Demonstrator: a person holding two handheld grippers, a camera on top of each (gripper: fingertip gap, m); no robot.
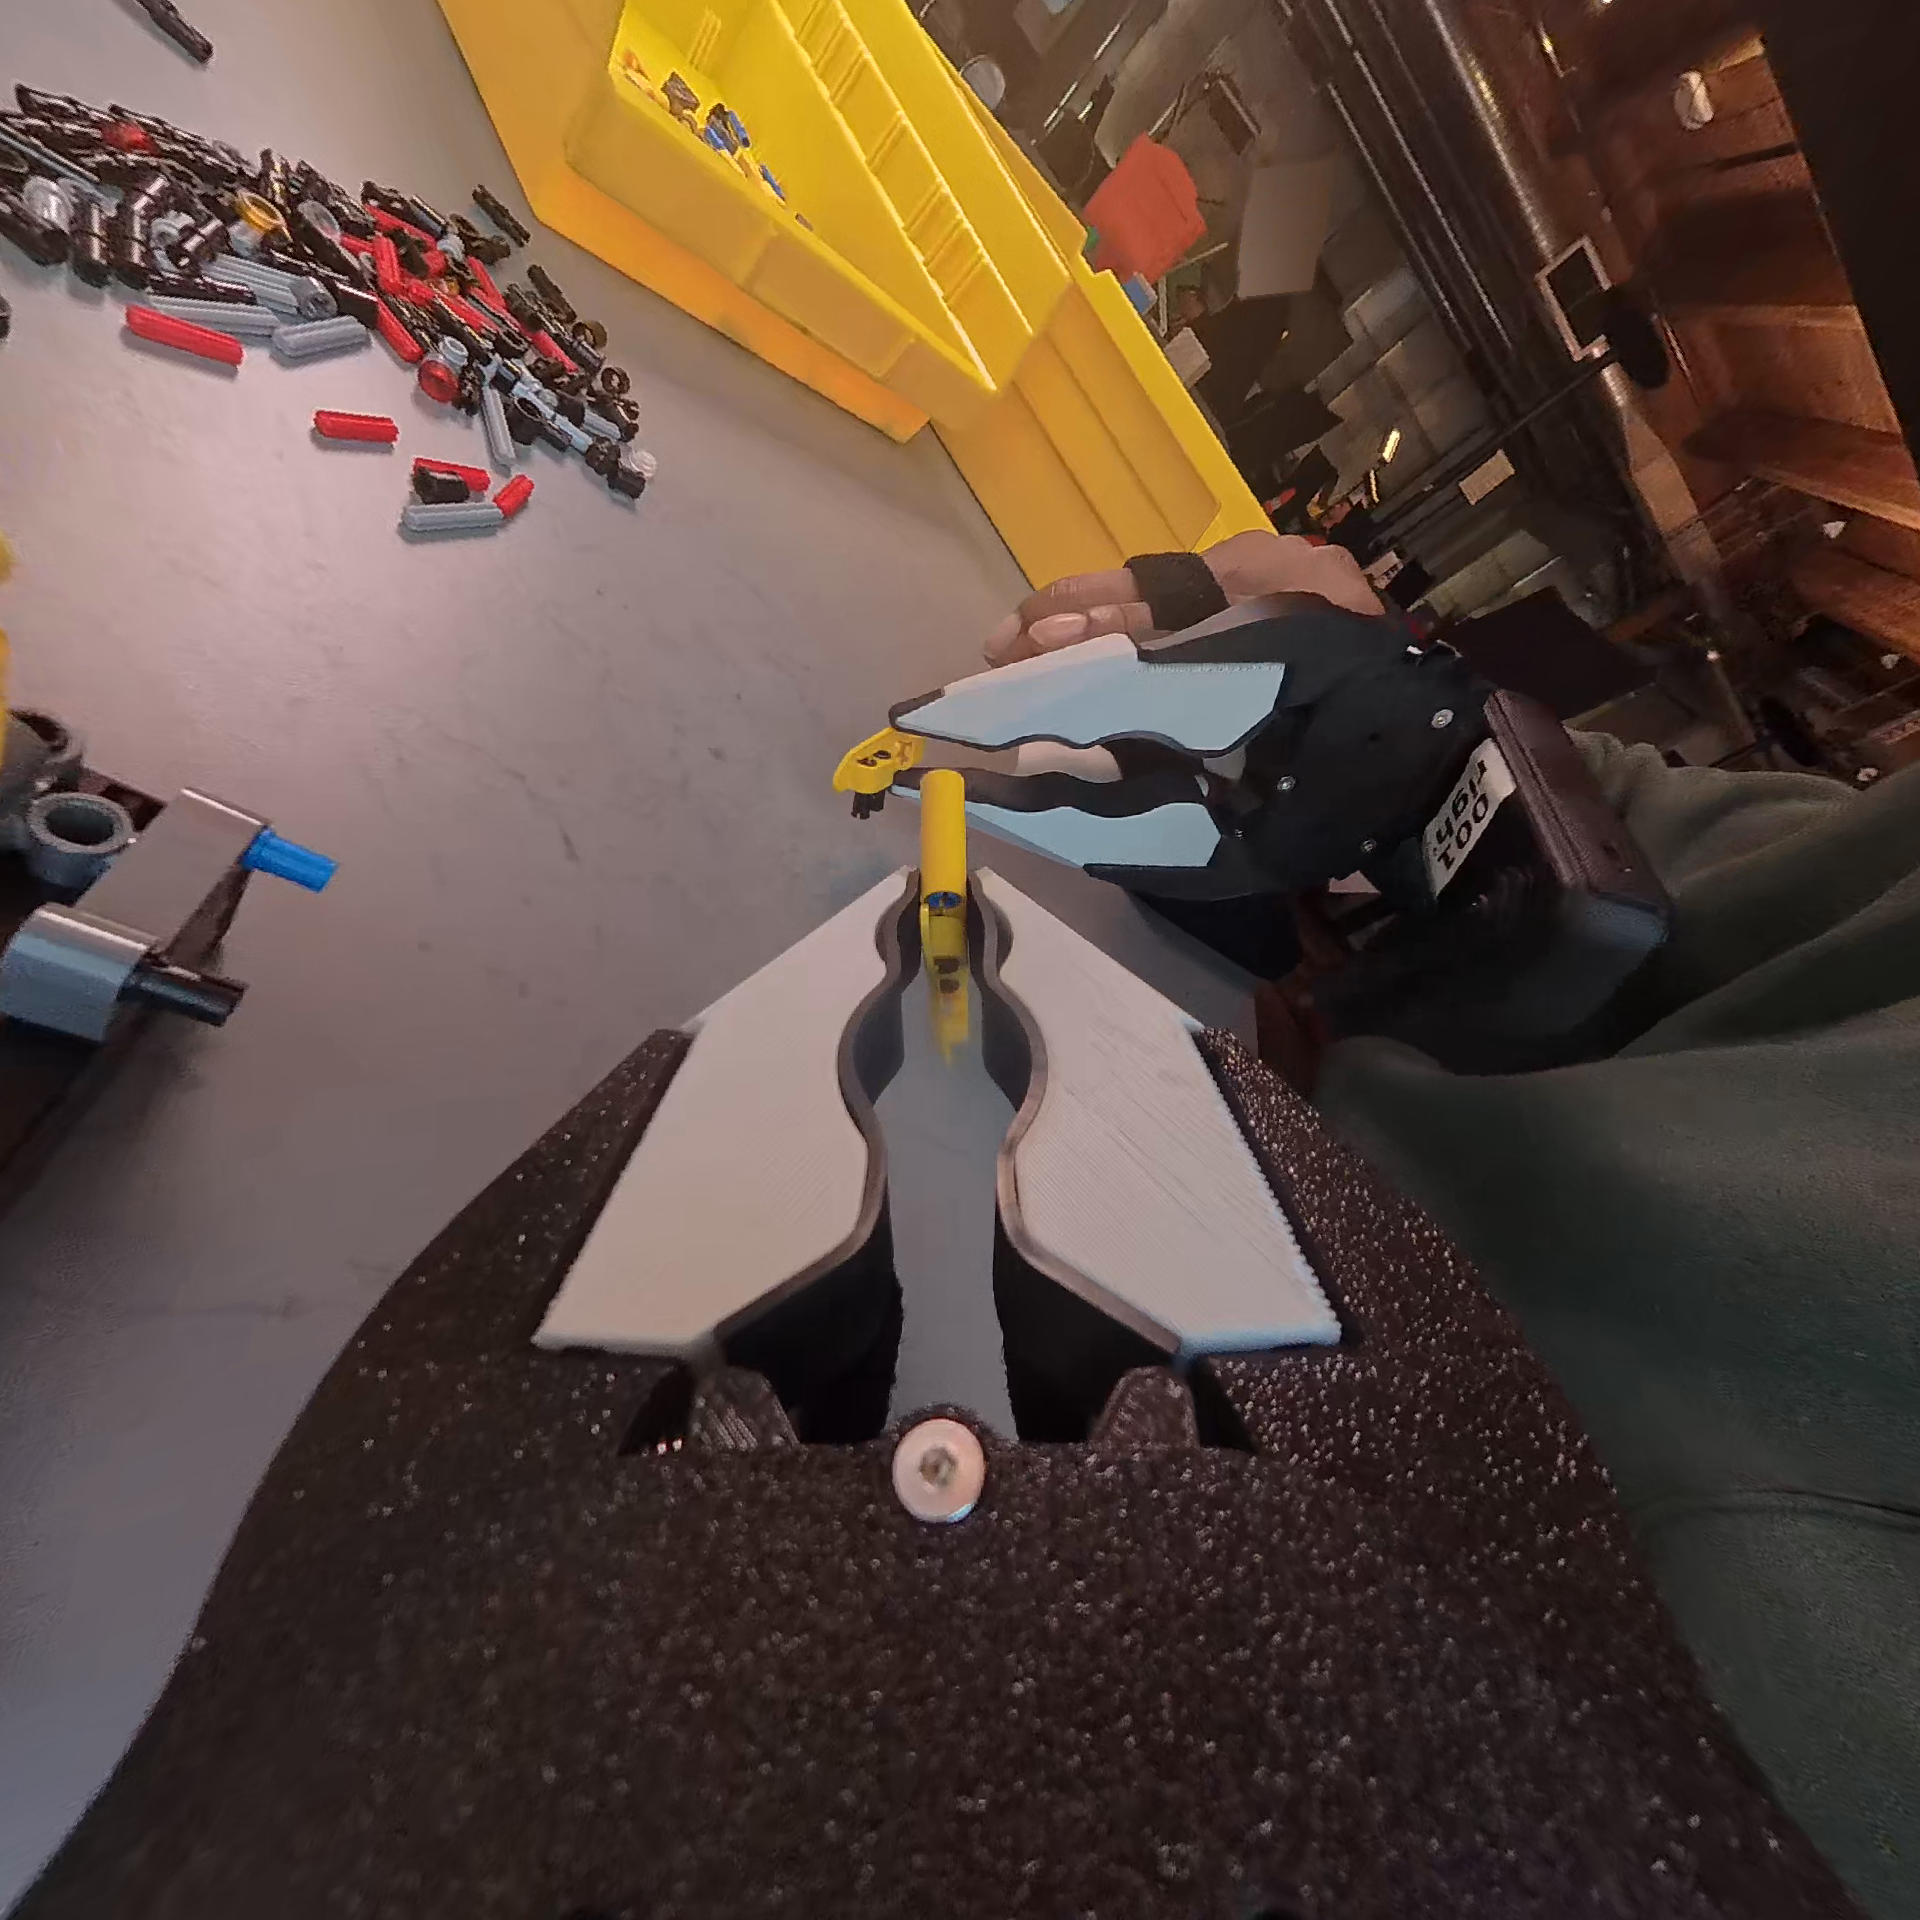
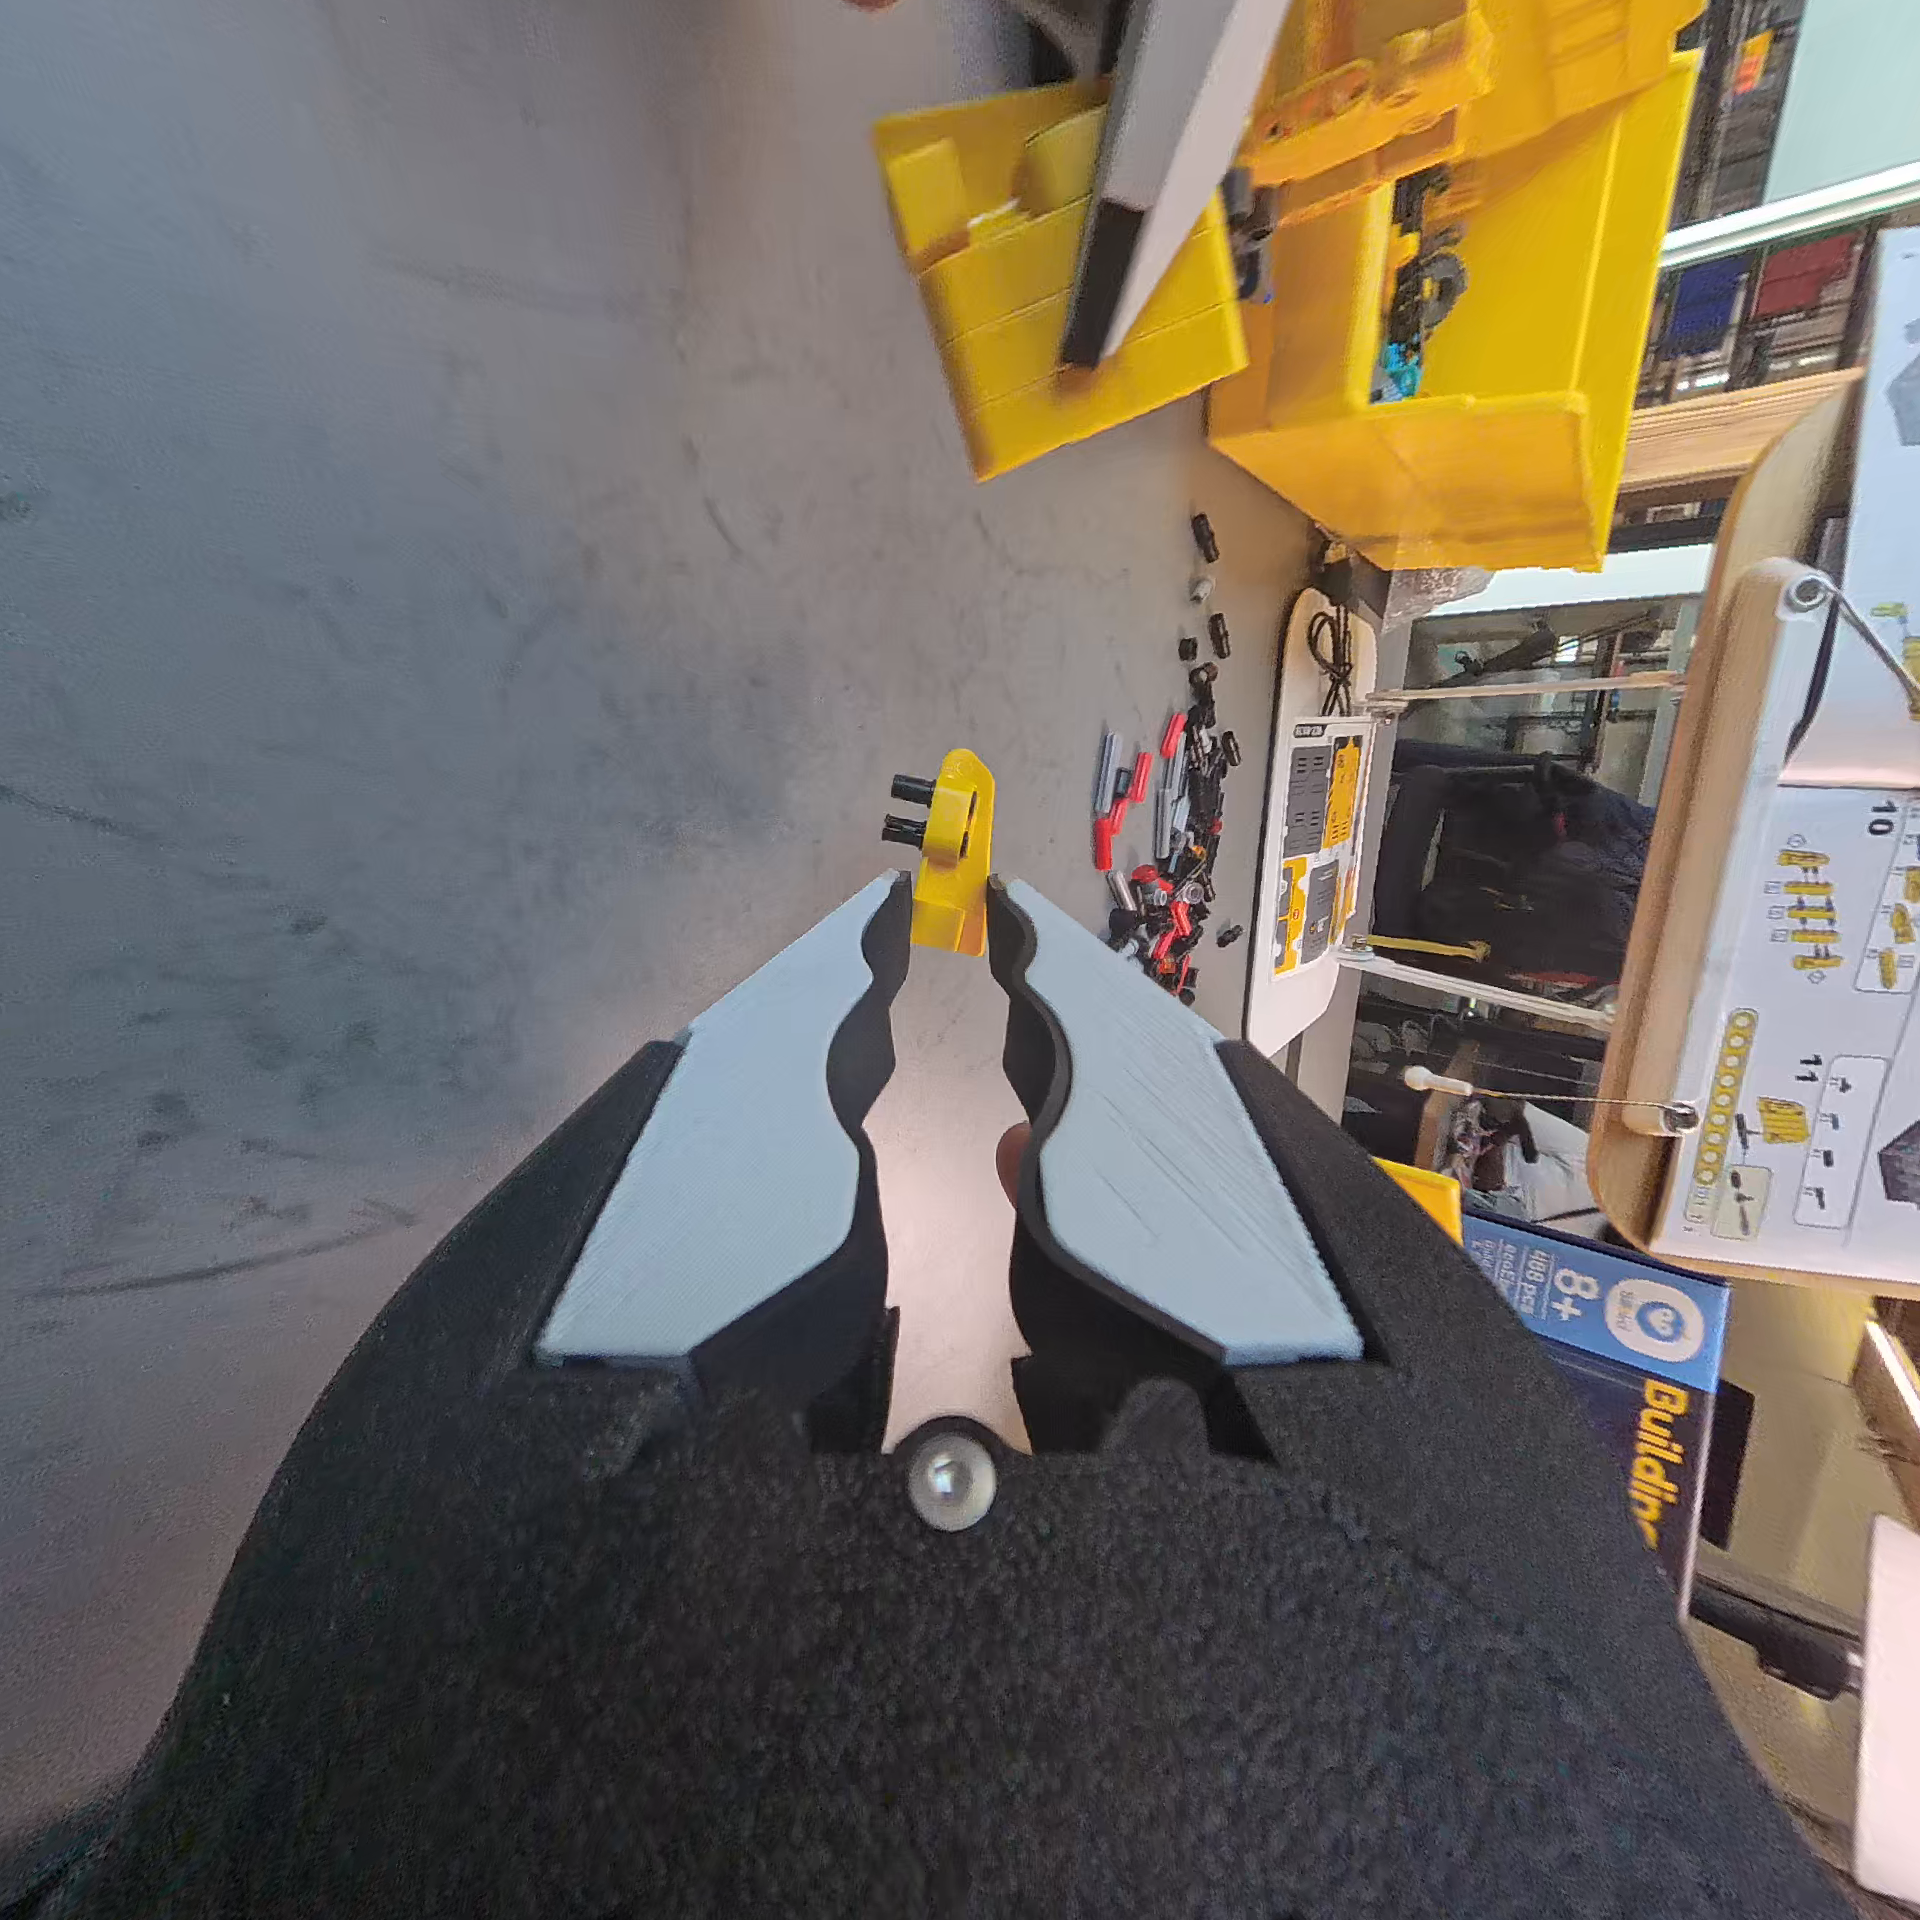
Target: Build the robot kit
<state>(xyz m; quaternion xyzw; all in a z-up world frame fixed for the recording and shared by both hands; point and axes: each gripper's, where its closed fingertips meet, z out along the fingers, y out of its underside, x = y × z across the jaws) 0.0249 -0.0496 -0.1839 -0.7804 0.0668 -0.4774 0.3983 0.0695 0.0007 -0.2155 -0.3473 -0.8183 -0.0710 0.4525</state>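
The left gripper [image 1: 943, 883] is clamped on a yellow rod piece [image 1: 943, 831] pointing forward, its tip just beside the yellow pinned bracket [image 2: 951, 862] pinched by the right gripper [image 2: 943, 883].

- Left tongs [image 1: 940, 883]: pale grey fingers, speckled black body.
- Yellow piece [image 2: 951, 862] with black pins.
- Desk [image 1: 520, 675]: mottled grey.
- Bins [image 1: 831, 239]: bright yellow.
- Loose parts [image 1: 312, 281]: red, black, grey.
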